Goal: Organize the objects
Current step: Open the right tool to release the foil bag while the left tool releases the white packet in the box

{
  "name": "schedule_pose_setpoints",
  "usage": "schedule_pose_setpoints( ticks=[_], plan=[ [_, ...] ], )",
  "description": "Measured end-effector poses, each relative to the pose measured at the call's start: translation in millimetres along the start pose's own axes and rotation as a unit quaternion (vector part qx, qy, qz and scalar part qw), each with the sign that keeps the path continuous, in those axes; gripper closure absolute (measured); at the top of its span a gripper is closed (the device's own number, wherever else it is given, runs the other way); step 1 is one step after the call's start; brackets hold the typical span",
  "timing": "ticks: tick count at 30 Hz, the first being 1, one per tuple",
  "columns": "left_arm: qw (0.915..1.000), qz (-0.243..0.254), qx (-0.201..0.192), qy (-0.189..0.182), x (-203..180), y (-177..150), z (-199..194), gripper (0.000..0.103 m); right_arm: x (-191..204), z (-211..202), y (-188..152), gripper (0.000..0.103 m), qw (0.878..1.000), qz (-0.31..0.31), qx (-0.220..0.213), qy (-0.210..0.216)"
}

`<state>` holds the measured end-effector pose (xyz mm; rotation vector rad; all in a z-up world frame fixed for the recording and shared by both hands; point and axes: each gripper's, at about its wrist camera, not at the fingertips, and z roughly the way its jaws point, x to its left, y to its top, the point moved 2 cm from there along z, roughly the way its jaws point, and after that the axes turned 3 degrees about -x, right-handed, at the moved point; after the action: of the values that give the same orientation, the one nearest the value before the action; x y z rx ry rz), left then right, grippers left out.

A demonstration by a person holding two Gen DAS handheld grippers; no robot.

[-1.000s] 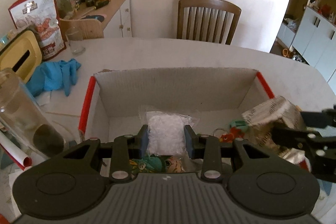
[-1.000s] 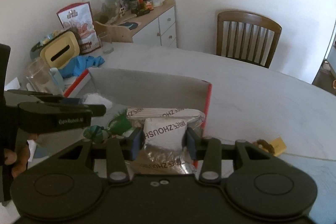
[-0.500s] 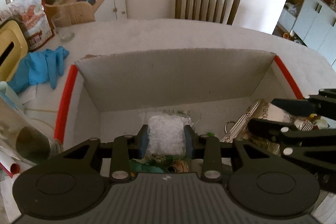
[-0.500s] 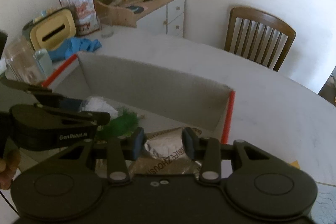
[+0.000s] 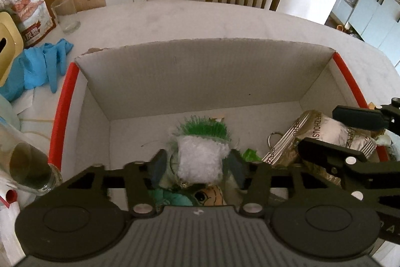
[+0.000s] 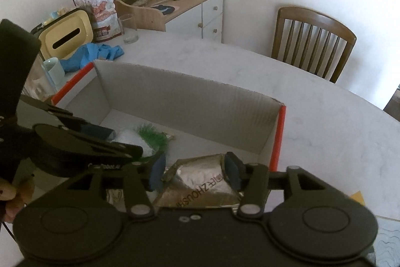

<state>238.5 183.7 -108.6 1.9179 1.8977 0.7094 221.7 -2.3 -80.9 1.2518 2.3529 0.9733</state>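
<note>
Through the left wrist camera, the left gripper [image 5: 197,165] hangs low inside the cardboard box [image 5: 205,71] on the table [image 5: 190,19]. Its jaws have just been opening and now stand spread, clear on both sides of the white fluffy pouch [image 5: 200,159], which rests on the box floor against a green tuft [image 5: 205,128], seemingly let go there. At the right, the silver packet [image 5: 322,134] lies by the box's right wall. Through the right wrist camera, the right gripper [image 6: 195,173] has likewise just been widening its jaws; its pads flank the silver packet [image 6: 202,182] with small gaps, so the packet appears released near the red-edged corner [image 6: 278,134], tidied alongside the other items.
</note>
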Motion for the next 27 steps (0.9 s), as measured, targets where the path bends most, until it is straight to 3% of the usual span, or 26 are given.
schedule_pose_setpoints(
  ticks=[15,27],
  plan=[
    [0.9988,0.022,-0.043,0.003,-18,-4,-40,0.042,-1,-36,-1,0.047,1.000,0.010,-0.023,0.017],
    [0.9960,0.032,-0.081,-0.016,-43,-13,-89,0.042,-12,-79,-11,0.042,0.998,0.029,-0.049,0.028]
  ],
)
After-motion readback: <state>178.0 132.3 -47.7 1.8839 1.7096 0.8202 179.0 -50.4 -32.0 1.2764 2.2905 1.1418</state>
